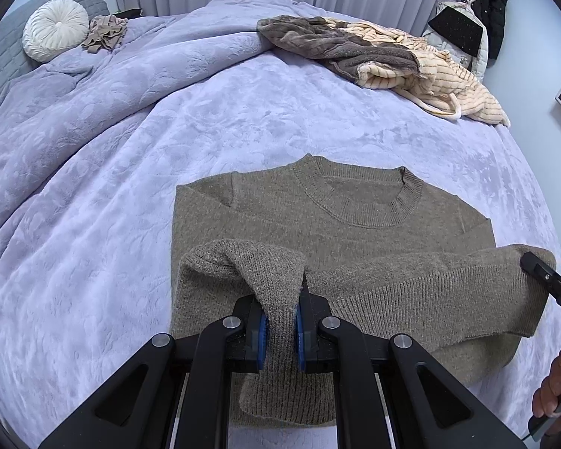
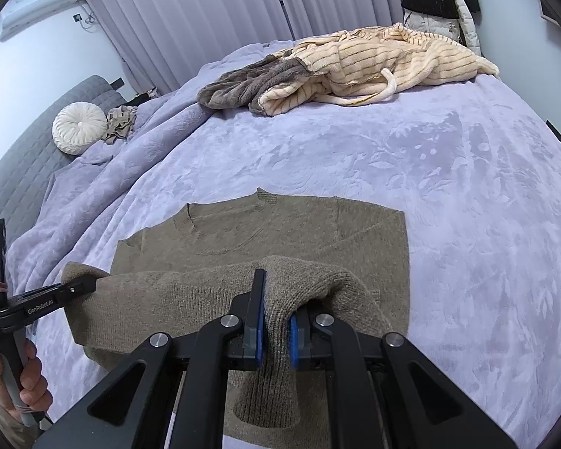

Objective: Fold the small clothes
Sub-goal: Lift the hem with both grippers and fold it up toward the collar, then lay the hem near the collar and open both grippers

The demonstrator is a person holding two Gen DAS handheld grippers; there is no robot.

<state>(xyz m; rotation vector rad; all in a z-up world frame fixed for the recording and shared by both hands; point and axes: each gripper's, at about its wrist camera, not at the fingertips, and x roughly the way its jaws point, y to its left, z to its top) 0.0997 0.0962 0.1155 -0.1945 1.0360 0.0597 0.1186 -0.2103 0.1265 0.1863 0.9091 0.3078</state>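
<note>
Sweater [image 1: 355, 220] hem pinched in left hand-held gripper [image 1: 280, 321], right hand-held gripper [image 2: 276, 331]

A bedroom with a wide bed under pale curtains

A lavender blanket [image 1: 243, 119] covers the bed, rumpled toward the grey quilted headboard [image 2: 37, 138]; a round white cushion [image 1: 54, 29] lies beside a small tan cloth [image 1: 106, 31]; a heap of brown and cream striped fleece [image 2: 355, 63] sits at the far edge; curtains [image 2: 190, 11] hang behind; coats [image 1: 482, 15] hang at the right; a white unit [image 2: 37, 0], perhaps an air conditioner, is mounted high on the pale wall.
</note>
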